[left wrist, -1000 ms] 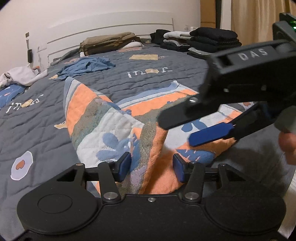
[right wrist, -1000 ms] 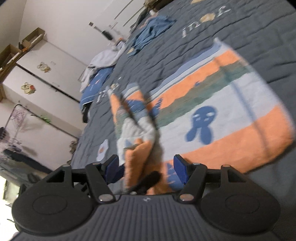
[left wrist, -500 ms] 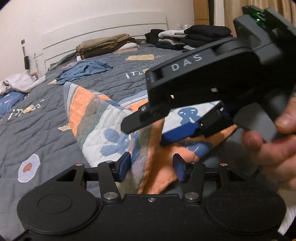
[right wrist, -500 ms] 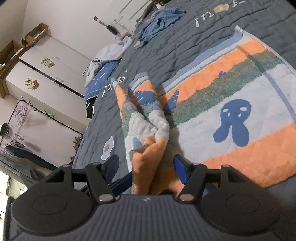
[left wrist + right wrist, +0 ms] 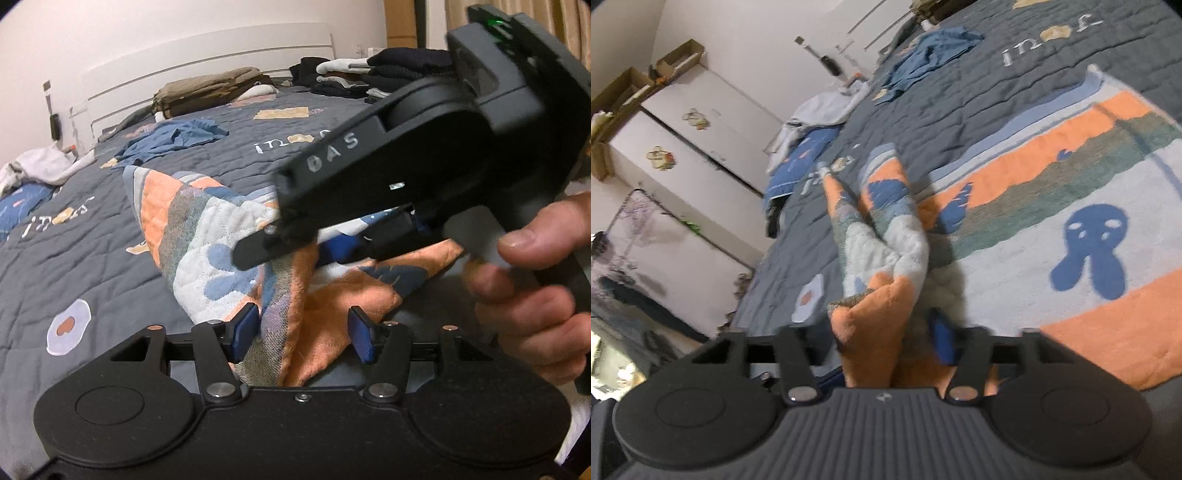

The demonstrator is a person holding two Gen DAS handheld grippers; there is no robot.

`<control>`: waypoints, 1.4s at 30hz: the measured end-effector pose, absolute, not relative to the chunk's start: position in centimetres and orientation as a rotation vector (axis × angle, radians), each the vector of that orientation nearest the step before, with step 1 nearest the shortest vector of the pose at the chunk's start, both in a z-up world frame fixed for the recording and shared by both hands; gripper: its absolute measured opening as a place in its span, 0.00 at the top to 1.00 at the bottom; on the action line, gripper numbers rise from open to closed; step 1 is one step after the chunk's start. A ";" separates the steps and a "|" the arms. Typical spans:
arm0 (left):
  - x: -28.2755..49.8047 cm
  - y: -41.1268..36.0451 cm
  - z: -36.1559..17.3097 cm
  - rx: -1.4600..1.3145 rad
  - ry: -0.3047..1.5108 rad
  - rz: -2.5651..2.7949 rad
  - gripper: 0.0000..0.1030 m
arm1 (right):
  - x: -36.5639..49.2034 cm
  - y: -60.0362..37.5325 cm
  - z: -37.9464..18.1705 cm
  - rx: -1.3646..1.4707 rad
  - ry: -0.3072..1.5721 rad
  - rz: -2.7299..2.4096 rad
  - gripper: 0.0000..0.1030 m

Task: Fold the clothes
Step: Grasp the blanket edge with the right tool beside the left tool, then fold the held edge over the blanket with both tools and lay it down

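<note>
Grey quilted bedding covers the bed point(image 5: 92, 236) I am working over, printed with fried eggs and pale lettering. At its left edge lies a white garment point(image 5: 37, 168), and a crumpled blue garment point(image 5: 173, 138) sits further in toward the headboard point(image 5: 207, 62). Brown folded clothes point(image 5: 210, 90) rest against that headboard, and a dark stack of folded clothes point(image 5: 384, 70) stands in the far right corner.

The orange, white and blue blanket point(image 5: 207, 236) lies spread across the near middle of the bed, one corner gathered up into a bunched ridge toward me. My left hand-held gripper point(image 5: 301, 334) has that bunched fabric between its blue pads; the left pad touches the cloth, the right pad stands apart from it, and the jaws are opening.

My right hand-held gripper point(image 5: 882, 343) crosses in from the right, just above the same ridge, held in my hand point(image 5: 535, 291). Its jaws are closing with the orange fold of the blanket between them. That picture is blurred, and I cannot tell whether the pads already press on the cloth.
</note>
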State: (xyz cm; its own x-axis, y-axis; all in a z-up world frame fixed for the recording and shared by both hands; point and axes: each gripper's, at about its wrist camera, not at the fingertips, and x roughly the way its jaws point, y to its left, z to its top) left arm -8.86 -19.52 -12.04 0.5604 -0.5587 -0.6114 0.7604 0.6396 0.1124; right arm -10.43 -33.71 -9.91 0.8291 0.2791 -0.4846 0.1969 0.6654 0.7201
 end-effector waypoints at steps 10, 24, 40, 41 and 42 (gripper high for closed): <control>-9.4 -18.9 -11.2 0.411 0.505 -0.739 0.48 | -11.3 -35.0 -9.9 0.931 0.557 0.005 0.89; -9.6 -21.4 -11.4 0.476 0.476 -0.726 0.47 | -15.4 -37.8 -7.5 0.949 0.420 -0.085 0.91; -10.1 -24.5 -11.8 0.512 0.459 -0.775 0.47 | -19.3 -41.1 -7.3 0.921 0.374 -0.202 0.91; -10.1 -24.6 -11.8 0.514 0.455 -0.774 0.47 | -19.7 -41.1 -6.8 0.908 0.354 -0.206 0.91; -10.1 -24.8 -11.8 0.517 0.452 -0.775 0.47 | -20.0 -41.1 -6.4 0.894 0.335 -0.209 0.91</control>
